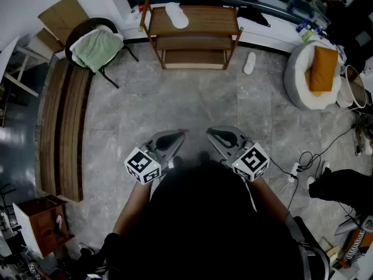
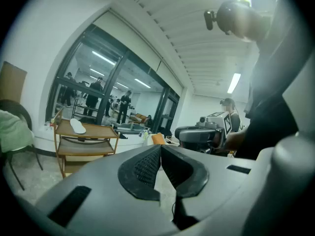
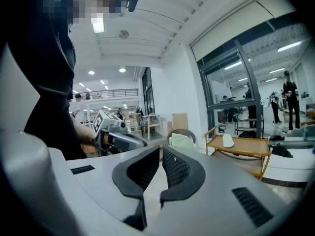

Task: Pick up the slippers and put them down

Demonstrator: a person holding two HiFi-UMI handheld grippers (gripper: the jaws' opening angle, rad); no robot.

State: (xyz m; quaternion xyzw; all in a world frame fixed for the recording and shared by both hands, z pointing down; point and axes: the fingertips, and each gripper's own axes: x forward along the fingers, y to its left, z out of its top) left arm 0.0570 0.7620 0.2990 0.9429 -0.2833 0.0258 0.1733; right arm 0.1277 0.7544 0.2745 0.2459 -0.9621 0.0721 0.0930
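Head view puts both tools low at centre frame, close to the person's body. The left tool (image 1: 179, 134) and right tool (image 1: 211, 133) each have their jaws pressed together on nothing, as each tool's own view confirms. Neither touches a slipper.

Up and to the right of the right tool, well apart on the tiled floor (image 1: 192, 98), lies what looks like a white floor slipper (image 1: 249, 63). It is small in frame, with its long axis nearly vertical in the picture, and the right tool is the nearer one.

Farther off, at top centre, a second white slipper (image 1: 176, 14) rests on the top board of the wooden shelf (image 1: 215, 21). Its long axis runs upper left to lower right, almost straight above the left tool.

Count: two tools, two slippers, one shelf.
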